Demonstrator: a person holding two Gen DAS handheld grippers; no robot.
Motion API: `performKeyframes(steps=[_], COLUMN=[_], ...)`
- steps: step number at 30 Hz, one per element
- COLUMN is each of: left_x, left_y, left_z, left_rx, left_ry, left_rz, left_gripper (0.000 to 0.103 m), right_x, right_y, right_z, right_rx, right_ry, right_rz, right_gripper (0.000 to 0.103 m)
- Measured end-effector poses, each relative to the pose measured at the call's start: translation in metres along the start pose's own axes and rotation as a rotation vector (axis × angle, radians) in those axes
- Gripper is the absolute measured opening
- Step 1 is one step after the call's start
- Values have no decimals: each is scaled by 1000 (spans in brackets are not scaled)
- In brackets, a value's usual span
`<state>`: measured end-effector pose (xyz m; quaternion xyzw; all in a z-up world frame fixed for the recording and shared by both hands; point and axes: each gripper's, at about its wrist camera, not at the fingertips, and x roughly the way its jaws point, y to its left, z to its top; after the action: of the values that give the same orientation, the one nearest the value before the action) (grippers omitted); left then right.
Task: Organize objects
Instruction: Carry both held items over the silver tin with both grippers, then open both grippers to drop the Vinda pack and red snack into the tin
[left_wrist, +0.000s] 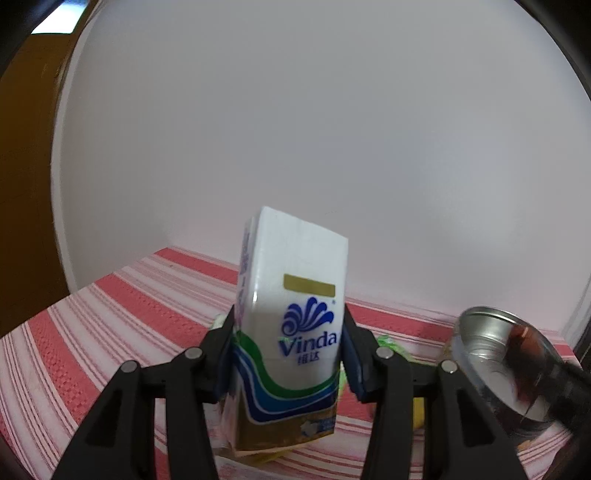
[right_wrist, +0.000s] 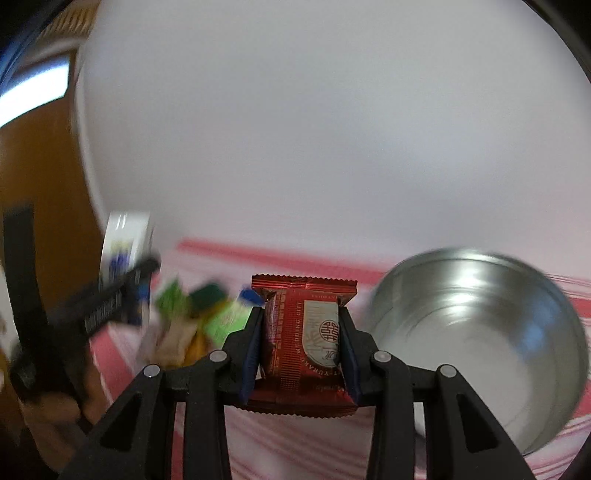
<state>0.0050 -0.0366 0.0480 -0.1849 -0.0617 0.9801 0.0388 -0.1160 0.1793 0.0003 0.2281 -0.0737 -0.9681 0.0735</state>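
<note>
The left hand-held gripper (left_wrist: 288, 354) clamps an upright tissue pack (left_wrist: 291, 295) above the striped tabletop (left_wrist: 92, 332). The right hand-held gripper (right_wrist: 301, 347) pinches a red packet (right_wrist: 295, 332). A steel bowl (right_wrist: 480, 339) sits at three o'clock, and a blurred pile of sachets (right_wrist: 195, 317) at nine o'clock.

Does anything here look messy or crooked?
Yes: small wrapped snacks lie in a loose heap on the striped cloth left of the metal bowl, and the held tissue pack leans slightly.
</note>
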Motion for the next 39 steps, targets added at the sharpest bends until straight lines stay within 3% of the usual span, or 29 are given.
performKeyframes(steps=[6, 12, 18, 21, 24, 29, 32, 35, 36, 37, 39], left_x=[-11, -7, 4, 15, 23, 28, 31, 31, 31, 31, 26], left_y=[-58, -138, -210, -235, -237, -244, -242, -237, -234, -231, -224], left_z=[-3, -23, -44, -55, -65, -71, -72, -69, -68, -66, -61], left_rx=[68, 137, 216, 233, 267, 285, 300, 288, 274, 262, 238], left_ry=[-2, 70, 140, 189, 210, 219, 230, 231, 226, 217, 185], left_rz=[-112, -259, -334, -333, -320, -315, -312, -297, -288, -277, -256], left_gripper=[48, 48, 48, 48, 48, 49, 52, 63, 75, 87, 102], right_x=[-36, -48, -35, -30, -16, -29, -28, -32, -34, -38, -49], right_y=[-77, -140, -184, -194, -191, -187, -191, -185, -187, -187, -192], right_z=[11, 0, -10, -14, -19, -27, -24, -26, -26, -26, -25], right_rx=[64, 11, 1, 17, 7, 10, 39, 44, 52, 64, 108], right_ry=[-93, -46, 33, 83, 111, 135, 155, 117, 104, 88, 51], right_rz=[-172, -336, -370, -368, -378, -383, -379, -410, -429, -430, -417], right_gripper=[41, 41, 41, 41, 41, 42, 52, 69, 76, 77, 78])
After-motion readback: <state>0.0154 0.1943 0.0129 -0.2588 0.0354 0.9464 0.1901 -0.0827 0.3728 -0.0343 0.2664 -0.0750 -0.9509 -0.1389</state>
